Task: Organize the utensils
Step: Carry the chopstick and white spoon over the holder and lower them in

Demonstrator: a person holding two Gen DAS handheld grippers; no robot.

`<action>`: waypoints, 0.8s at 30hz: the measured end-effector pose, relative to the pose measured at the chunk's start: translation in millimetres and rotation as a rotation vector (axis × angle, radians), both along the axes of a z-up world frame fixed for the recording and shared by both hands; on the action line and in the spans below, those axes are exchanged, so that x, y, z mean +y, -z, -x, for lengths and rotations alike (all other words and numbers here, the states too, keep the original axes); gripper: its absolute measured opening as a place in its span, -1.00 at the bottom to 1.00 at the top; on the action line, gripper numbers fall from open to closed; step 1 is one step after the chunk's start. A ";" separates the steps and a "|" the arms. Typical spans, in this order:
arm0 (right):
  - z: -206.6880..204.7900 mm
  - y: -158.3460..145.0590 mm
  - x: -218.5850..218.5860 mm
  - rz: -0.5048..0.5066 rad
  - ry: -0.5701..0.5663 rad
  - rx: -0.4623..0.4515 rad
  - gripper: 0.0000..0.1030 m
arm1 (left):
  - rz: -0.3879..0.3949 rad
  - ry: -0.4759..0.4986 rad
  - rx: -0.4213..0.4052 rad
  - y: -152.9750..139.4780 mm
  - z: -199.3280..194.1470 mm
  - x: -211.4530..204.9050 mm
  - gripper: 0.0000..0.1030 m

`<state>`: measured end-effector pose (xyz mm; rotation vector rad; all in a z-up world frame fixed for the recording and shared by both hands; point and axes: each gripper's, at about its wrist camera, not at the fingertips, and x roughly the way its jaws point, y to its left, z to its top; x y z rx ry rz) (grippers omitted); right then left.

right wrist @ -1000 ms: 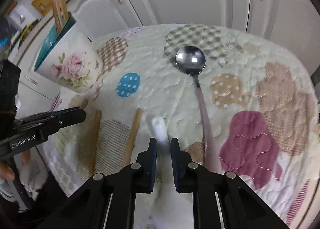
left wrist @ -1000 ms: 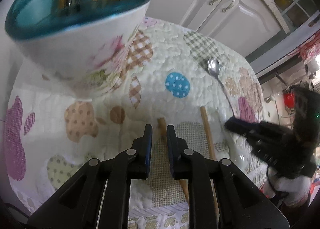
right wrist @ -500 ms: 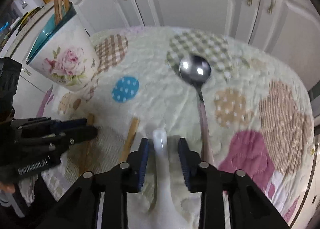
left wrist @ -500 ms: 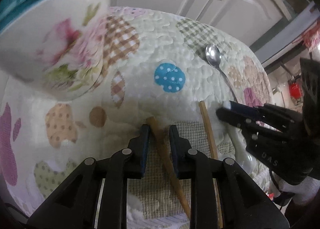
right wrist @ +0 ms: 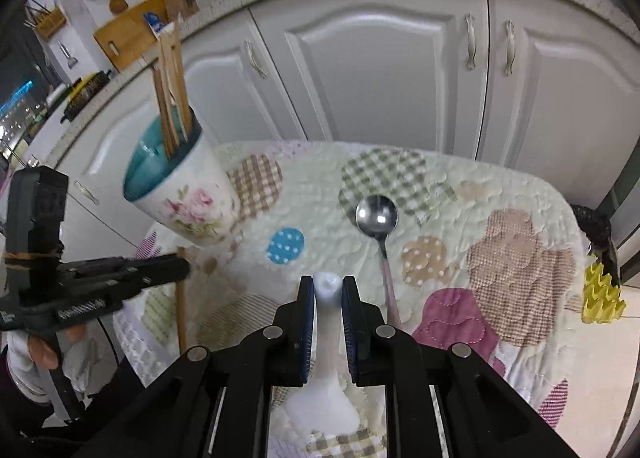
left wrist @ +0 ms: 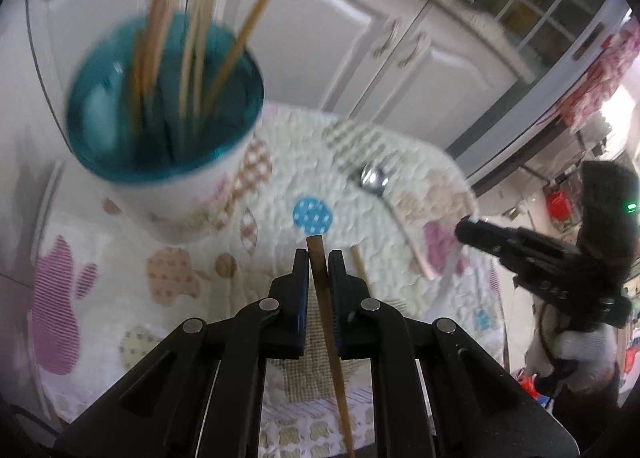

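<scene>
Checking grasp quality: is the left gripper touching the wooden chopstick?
Touching. The left wrist view shows the left gripper closed on the wooden chopstick, both fingers against it.

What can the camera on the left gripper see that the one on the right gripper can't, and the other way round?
Only the left wrist view shows the left gripper closed on a wooden chopstick, and a second chopstick lying on the quilt. Only the right wrist view shows the right gripper closed on a white spoon, plus a cutting board on the counter. Both show the floral cup of chopsticks and the metal spoon.
</scene>
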<state>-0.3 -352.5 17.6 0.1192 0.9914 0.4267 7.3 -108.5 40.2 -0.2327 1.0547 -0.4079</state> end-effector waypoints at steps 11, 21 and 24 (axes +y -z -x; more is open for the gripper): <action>15.5 -54.6 13.0 -0.026 -0.030 -0.110 -0.76 | 0.042 -0.020 -0.153 -74.7 27.6 31.9 -0.87; 11.5 -102.5 38.5 -0.067 -0.074 -0.207 -0.76 | 0.063 -0.072 -0.290 -137.0 41.1 66.1 -0.87; 8.5 -113.5 44.9 -0.071 -0.081 -0.227 -0.76 | 0.064 -0.081 -0.316 -149.3 41.3 74.1 -0.87</action>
